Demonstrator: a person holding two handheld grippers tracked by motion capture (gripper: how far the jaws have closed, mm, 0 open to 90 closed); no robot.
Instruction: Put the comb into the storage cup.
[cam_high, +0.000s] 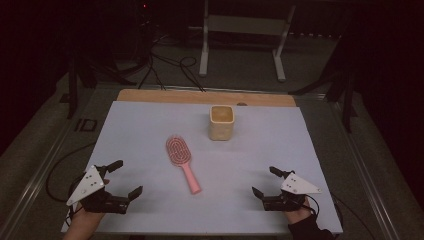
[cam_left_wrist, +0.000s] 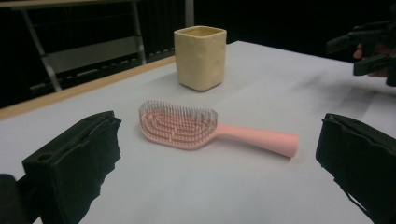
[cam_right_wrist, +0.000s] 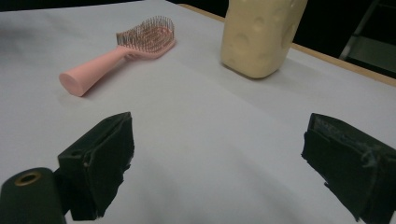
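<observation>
While the brush (cam_high: 181, 159) is lying untouched mid-table, bristles up, its handle pointing toward the person's side, the work looks barely begun: nothing is being held, and nothing is sitting in the cup (cam_high: 221, 122) as far as the high view shows. The cup is standing upright just beyond the brush head and a little to its right, apart from it. Judging from this layout, the likely job is getting the brush into the cup, so grasping, lifting and placing are all left.

Both tools are waiting near the table's front edge, well apart from the brush. The left gripper (cam_high: 121, 176) is resting low at the front left, jaws spread wide and aiming at the brush. The right gripper (cam_high: 266, 181) is sitting at the front right, jaws likewise released, facing the handle end and the cup.
</observation>
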